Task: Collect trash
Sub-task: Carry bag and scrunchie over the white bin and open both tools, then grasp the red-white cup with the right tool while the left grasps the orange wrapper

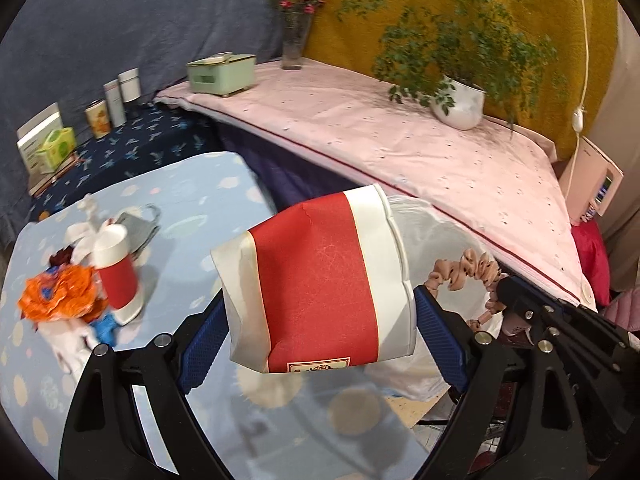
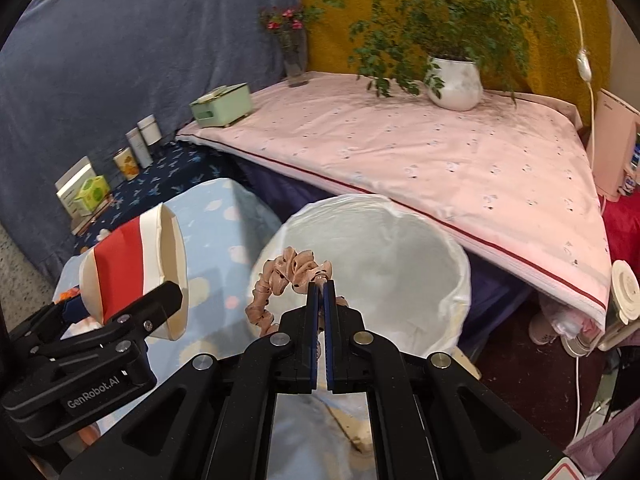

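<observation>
Both tongs loaded, left gripper (image 1: pixel 320 320) squeezing the crushed paper cup (image 1: pixel 316 280), right gripper (image 2: pixel 320 300) pinching the scrunchie (image 2: pixel 288 272); I judge either could miss the lined bin (image 2: pixel 440 248) if released short of its rim.

Along the back, a pink-covered bench (image 2: pixel 460 168) carries a potted plant (image 2: pixel 454 80) in a white pot, a glass vase of red flowers (image 2: pixel 294 54) in the corner, and a mint-green box (image 2: pixel 221 105) near its left end. Lower down to the left, a dark blue patterned shelf (image 1: pixel 132 152) holds a row of tins (image 1: pixel 114 102) and a green carton (image 1: pixel 56 148). A white cord (image 2: pixel 584 60) hangs down the yellow wall (image 2: pixel 332 20).
</observation>
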The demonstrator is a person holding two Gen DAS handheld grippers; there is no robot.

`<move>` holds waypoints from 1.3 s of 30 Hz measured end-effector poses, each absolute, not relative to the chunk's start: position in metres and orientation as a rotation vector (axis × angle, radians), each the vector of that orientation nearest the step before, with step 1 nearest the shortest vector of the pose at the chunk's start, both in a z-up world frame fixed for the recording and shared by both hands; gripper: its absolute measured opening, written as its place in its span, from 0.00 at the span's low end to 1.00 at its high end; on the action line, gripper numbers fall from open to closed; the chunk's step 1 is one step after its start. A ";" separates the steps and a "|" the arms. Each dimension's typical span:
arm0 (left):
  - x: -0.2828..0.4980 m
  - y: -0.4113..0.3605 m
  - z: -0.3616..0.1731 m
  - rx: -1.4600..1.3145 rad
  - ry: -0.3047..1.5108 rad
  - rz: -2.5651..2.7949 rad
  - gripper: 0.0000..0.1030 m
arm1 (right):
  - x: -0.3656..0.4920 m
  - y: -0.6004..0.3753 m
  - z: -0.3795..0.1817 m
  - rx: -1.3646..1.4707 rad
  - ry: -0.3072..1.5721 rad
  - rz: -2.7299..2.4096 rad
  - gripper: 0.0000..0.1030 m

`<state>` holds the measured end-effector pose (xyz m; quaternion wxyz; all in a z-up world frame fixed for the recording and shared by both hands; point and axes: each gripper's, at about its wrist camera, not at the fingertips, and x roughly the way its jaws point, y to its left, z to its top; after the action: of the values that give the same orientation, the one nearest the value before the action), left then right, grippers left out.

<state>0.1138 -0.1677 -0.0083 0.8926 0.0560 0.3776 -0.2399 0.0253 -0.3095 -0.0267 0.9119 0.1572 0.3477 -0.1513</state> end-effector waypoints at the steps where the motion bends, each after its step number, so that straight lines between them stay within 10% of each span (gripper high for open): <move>1: 0.116 -0.174 -0.009 0.121 0.783 -0.509 0.82 | 0.026 -0.314 -0.028 0.329 0.718 -0.320 0.03; 39: 0.129 -0.085 0.002 0.011 0.757 -0.310 0.88 | 0.040 -0.248 -0.012 0.241 0.683 -0.285 0.48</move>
<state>0.1290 -0.0845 0.0015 0.9176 0.0051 0.3679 -0.1506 0.0403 -0.2475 -0.0119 0.9253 0.1174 0.3328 -0.1390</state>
